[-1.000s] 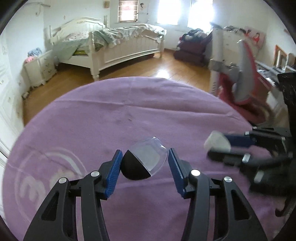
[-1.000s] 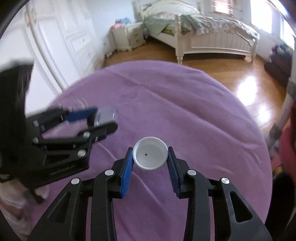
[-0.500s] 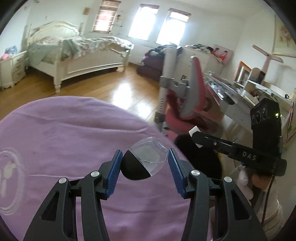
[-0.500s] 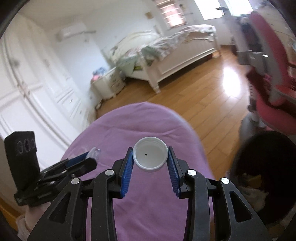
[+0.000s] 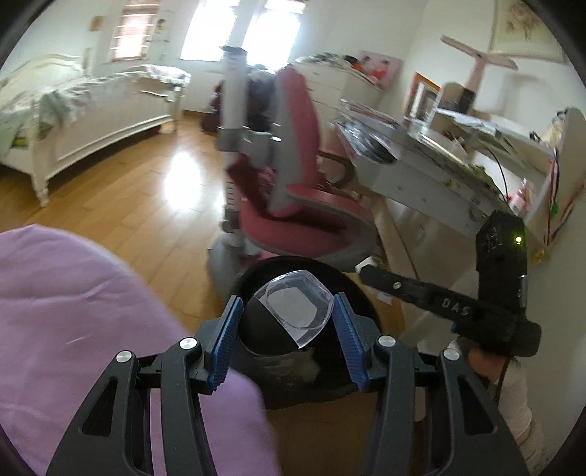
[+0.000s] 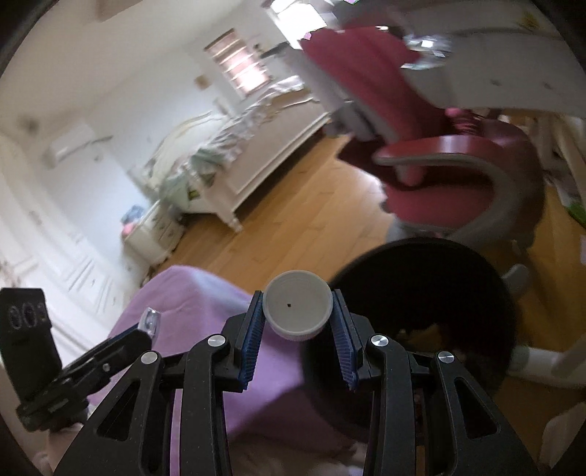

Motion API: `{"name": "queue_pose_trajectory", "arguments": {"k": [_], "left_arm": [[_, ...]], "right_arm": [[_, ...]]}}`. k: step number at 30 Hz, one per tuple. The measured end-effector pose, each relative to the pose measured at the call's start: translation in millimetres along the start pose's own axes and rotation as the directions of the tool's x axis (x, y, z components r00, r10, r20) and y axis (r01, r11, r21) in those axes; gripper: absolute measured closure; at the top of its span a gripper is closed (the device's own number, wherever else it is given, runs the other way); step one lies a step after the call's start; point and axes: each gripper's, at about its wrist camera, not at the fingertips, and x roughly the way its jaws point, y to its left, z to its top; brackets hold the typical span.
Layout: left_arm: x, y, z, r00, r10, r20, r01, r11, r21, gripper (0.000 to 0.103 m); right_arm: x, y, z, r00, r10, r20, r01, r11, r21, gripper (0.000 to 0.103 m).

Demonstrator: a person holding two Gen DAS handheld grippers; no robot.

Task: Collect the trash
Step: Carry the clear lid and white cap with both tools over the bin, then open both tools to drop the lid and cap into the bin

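Trash [image 6: 421, 331] lies inside black bin [image 6: 487, 278], beside purple table [image 6: 190, 296].

We see daylight pouring through blown-out windows [image 5: 234, 33] and glaring off the wood floor [image 5: 179, 179]; motion blur smears the red chair [image 6: 432, 146] and the bed [image 6: 234, 146], while fisheye edges bend and darken into black corners

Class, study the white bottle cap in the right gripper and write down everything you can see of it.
The white bottle cap is round, apparently plastic, with a ribbed lower edge and a tiny dark dot at the centre of its flat face, which is turned toward the camera. The right gripper clamps it between blue ribbed pads. It is held in the air by the rim of the black trash bin.
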Motion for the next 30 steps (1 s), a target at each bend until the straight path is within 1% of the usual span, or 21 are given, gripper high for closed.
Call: {"name": "queue_pose_trajectory", "arguments": {"k": [3,7,13,16,17,18,19,20,21,23,26,27,28,29,30], "left_arm": [[21,-16,1,0.999,-0.021,-0.030,0.022,0.999,0.029,0.053],[44,-24,0,0.997,-0.037,-0.068,0.040,0.998,0.041,0.053],[73,-33,-2,0.992,-0.044,-0.116,0.050,0.998,0.045,0.053],[88,-37,-1,0.991,-0.030,-0.128,0.038,0.997,0.064,0.051],[94,-37,-1,0.990,-0.024,-0.136,0.034,0.997,0.070,0.047],[97,-37,0,0.990,-0.023,-0.140,0.033,0.997,0.070,0.035],[99,-37,1,0.990,-0.019,-0.140,0.028,0.997,0.065,0.027],[100,-36,1,0.991,-0.015,-0.135,0.023,0.998,0.057,0.015],[97,-35,2,0.992,-0.021,-0.123,0.027,0.998,0.048,0.012],[92,-35,2,0.993,-0.030,-0.117,0.036,0.998,0.047,0.012],[77,-34,2,0.994,-0.027,-0.109,0.033,0.998,0.056,0.009],[68,-34,2,0.995,-0.011,-0.097,0.017,0.998,0.064,0.007],[60,-33,2,0.996,0.009,-0.087,-0.003,0.997,0.072,0.006],[51,-31,2,0.997,0.033,-0.074,-0.027,0.996,0.079,0.006],[37,-27,1,0.997,0.062,-0.052,-0.058,0.995,0.082,0.006]], "right_arm": [[-2,-24,-2,1.000,-0.012,0.003,0.012,0.999,0.036,0.066],[1,-49,-7,0.999,-0.034,0.001,0.034,0.996,0.080,0.066],[2,-67,-13,0.999,-0.051,-0.012,0.052,0.992,0.113,0.066],[5,-77,-11,0.997,-0.073,-0.025,0.075,0.988,0.132,0.066],[6,-79,-13,0.996,-0.089,-0.030,0.092,0.985,0.143,0.064],[8,-83,-14,0.994,-0.104,-0.038,0.108,0.982,0.153,0.060],[10,-86,-15,0.992,-0.119,-0.048,0.125,0.979,0.160,0.053],[12,-87,-16,0.990,-0.127,-0.054,0.135,0.977,0.164,0.050],[13,-89,-17,0.989,-0.134,-0.061,0.143,0.975,0.169,0.049],[13,-90,-21,0.988,-0.134,-0.070,0.145,0.973,0.181,0.045],[8,-84,-23,0.991,-0.116,-0.064,0.126,0.974,0.187,0.044],[7,-80,-23,0.993,-0.103,-0.058,0.112,0.976,0.186,0.044],[5,-75,-21,0.994,-0.093,-0.054,0.102,0.978,0.183,0.041],[4,-67,-20,0.996,-0.080,-0.046,0.087,0.981,0.173,0.034],[4,-58,-18,0.997,-0.068,-0.040,0.074,0.984,0.160,0.031]]}}
